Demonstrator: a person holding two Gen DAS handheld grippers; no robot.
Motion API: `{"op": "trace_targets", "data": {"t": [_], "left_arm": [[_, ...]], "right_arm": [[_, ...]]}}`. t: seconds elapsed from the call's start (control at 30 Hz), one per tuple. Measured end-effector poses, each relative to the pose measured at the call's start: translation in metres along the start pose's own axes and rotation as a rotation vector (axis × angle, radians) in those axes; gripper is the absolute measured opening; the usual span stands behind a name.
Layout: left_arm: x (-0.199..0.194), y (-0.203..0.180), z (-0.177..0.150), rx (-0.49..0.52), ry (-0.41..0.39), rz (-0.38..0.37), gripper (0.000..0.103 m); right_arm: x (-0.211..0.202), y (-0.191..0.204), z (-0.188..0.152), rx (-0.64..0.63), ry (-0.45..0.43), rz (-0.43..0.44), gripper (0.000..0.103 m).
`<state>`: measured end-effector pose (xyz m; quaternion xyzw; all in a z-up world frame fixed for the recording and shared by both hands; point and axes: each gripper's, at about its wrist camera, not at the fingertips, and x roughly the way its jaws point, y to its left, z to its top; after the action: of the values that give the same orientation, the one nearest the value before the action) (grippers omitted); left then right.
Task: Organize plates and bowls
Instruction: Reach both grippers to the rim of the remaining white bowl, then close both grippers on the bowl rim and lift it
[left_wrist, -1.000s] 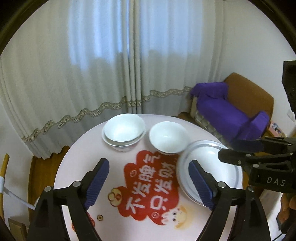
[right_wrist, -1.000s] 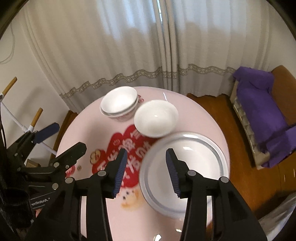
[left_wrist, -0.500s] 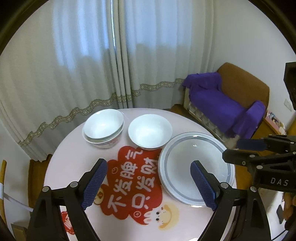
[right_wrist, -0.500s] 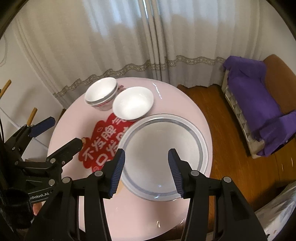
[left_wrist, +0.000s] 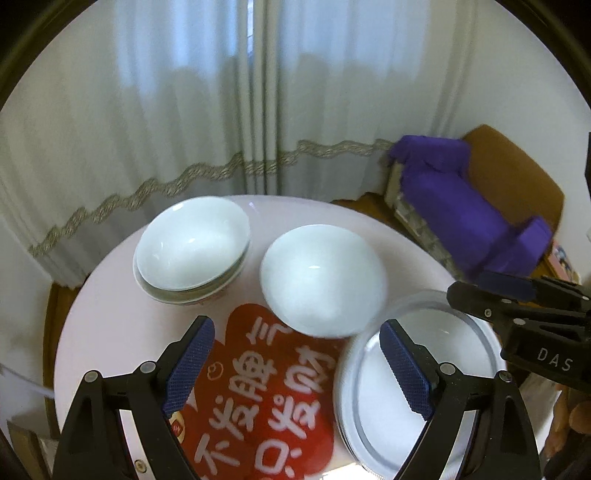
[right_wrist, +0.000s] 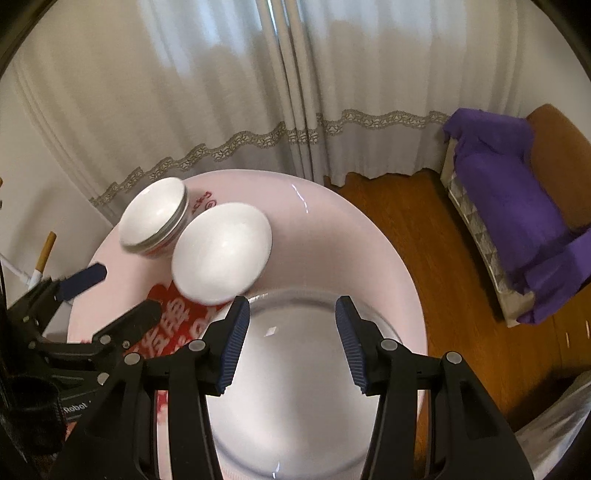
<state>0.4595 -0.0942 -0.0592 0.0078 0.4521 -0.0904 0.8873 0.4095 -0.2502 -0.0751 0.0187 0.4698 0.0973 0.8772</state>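
Observation:
A stack of white bowls (left_wrist: 190, 249) (right_wrist: 155, 219) sits at the far left of a round pink table (left_wrist: 96, 314) (right_wrist: 332, 229). A single white bowl (left_wrist: 321, 280) (right_wrist: 221, 251) stands beside it. A large white plate with a grey rim (left_wrist: 373, 391) (right_wrist: 295, 387) lies at the near right. My left gripper (left_wrist: 295, 369) is open and empty above the red sticker, just short of the single bowl. My right gripper (right_wrist: 291, 343) is open and empty, hovering over the plate.
A red sticker with white characters (left_wrist: 266, 398) covers the table's middle. Grey curtains (left_wrist: 258, 92) hang behind. A brown chair with a purple cloth (right_wrist: 517, 214) stands to the right on the wooden floor (right_wrist: 413, 221).
Both grippers have dropped lower and come closer to the table. The left has neared the single bowl, the right the plate. Both stay open.

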Motion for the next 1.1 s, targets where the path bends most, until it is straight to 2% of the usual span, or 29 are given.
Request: {"op": "trace_targets", "data": {"t": [0.23, 0.37, 0.43, 0.5, 0.57, 0.63, 0.73, 0.77, 0.83, 1.1], "left_arm": [[0.05, 0.006, 0.023, -0.068, 0.058, 0.043, 0.081], [0.071, 0.003, 0.032, -0.086, 0.078, 0.054, 0.076], [0.079, 0.003, 0.032, -0.095, 0.095, 0.065, 0.07], [0.087, 0.002, 0.034, -0.1, 0.113, 0.049, 0.068], [0.098, -0.001, 0.038, -0.087, 0.13, 0.045, 0.052], [0.107, -0.006, 0.045, -0.059, 0.134, 0.059, 0.046], [0.117, -0.008, 0.052, -0.066, 0.152, 0.039, 0.036], [0.12, -0.008, 0.054, -0.06, 0.152, 0.038, 0.027], [0.123, -0.009, 0.057, -0.036, 0.137, 0.033, 0.017], [0.118, -0.005, 0.049, -0.03, 0.124, 0.031, 0.016]], "right_arm": [[0.054, -0.002, 0.025, 0.02, 0.043, 0.037, 0.05], [0.076, 0.001, 0.027, 0.018, 0.071, 0.056, 0.049], [0.086, 0.003, 0.027, 0.018, 0.084, 0.066, 0.04], [0.092, 0.002, 0.026, 0.019, 0.096, 0.076, 0.033], [0.095, 0.004, 0.026, 0.013, 0.096, 0.09, 0.028], [0.098, 0.007, 0.027, 0.003, 0.096, 0.094, 0.021], [0.098, 0.013, 0.027, -0.017, 0.097, 0.089, 0.014], [0.098, 0.015, 0.027, -0.023, 0.095, 0.091, 0.012], [0.099, 0.017, 0.027, -0.03, 0.092, 0.087, 0.011], [0.095, 0.018, 0.025, -0.026, 0.078, 0.09, 0.011]]}}
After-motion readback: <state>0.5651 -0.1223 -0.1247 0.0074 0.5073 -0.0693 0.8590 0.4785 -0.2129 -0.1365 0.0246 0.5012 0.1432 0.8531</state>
